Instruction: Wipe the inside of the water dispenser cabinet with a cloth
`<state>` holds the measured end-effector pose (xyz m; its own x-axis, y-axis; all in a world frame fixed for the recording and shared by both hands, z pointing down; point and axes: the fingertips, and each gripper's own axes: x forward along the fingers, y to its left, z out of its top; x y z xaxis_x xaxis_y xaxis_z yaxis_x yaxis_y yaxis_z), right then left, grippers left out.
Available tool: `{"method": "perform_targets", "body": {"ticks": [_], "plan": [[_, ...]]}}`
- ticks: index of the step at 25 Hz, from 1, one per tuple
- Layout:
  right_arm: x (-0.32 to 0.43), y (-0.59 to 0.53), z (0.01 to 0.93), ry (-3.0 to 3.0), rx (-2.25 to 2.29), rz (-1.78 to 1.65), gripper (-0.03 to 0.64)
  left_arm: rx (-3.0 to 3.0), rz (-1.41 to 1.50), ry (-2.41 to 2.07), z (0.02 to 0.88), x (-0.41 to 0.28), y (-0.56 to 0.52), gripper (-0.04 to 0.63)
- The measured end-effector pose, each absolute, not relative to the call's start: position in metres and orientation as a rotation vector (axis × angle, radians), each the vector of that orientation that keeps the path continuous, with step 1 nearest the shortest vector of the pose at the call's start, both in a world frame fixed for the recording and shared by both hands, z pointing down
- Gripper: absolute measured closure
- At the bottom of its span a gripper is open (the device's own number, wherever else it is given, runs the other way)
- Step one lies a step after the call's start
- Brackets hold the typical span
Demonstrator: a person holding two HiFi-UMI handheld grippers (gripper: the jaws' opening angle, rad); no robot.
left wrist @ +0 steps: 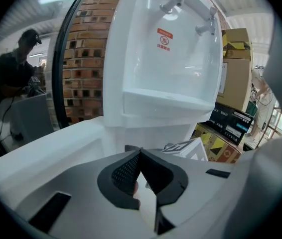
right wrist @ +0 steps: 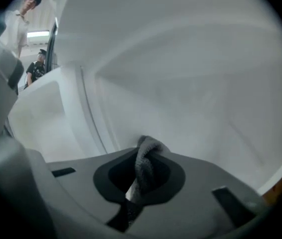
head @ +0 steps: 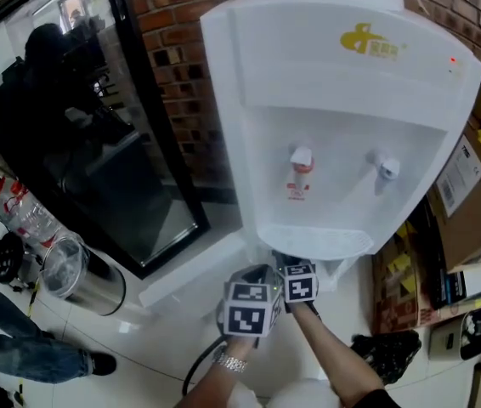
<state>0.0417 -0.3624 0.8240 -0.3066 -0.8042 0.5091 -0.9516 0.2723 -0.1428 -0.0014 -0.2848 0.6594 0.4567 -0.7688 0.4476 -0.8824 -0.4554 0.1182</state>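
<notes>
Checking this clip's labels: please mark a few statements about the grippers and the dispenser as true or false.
1. The right gripper is shut on a grey cloth. True.
2. The left gripper holds a second cloth. False: its jaws are together with nothing between them.
3. The water dispenser has two taps, a red-topped tap and a second tap. True.
4. The right gripper view looks at the taps. False: it shows only plain white cabinet wall.
5. The metal bin sits on top of the dispenser. False: it stands on the floor, at the left of the head view.
</notes>
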Motion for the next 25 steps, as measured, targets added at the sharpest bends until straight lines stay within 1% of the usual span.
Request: {"method": "perform_targets", "body": {"ticks": [5, 10, 15, 19, 21, 25], "plan": [[0.04, -0.344, 0.858, -2.145, 1.498, 0.721, 0.607, 2.372, 0.474, -1.426, 0.658, -0.01, -0.287, 0.594], [0.061, -0.332, 0.876, -2.079, 1.495, 0.786, 0.609, 2.384, 0.475, -1.427, 0.657, -0.009, -0.286, 0.594], [0.08, -0.347, 0.813, -2.163, 1.631, 0.689, 0.608, 2.39, 0.484, -1.404, 0.661, -0.01, -0.277, 0.594], [0.069, -0.356, 0.775, -2.244, 1.689, 0.593, 0.609, 2.393, 0.471, -1.394, 0.657, -0.011, -0.27, 0.594], [0.058, -0.361, 0.783, -2.242, 1.657, 0.577, 0.609, 2.402, 0.473, -1.402, 0.652, -0.012, -0.267, 0.594], [0.037, -0.362, 0.836, -2.179, 1.526, 0.579, 0.609, 2.419, 0.486, -1.405, 0.647, -0.011, -0.256, 0.594]]}}
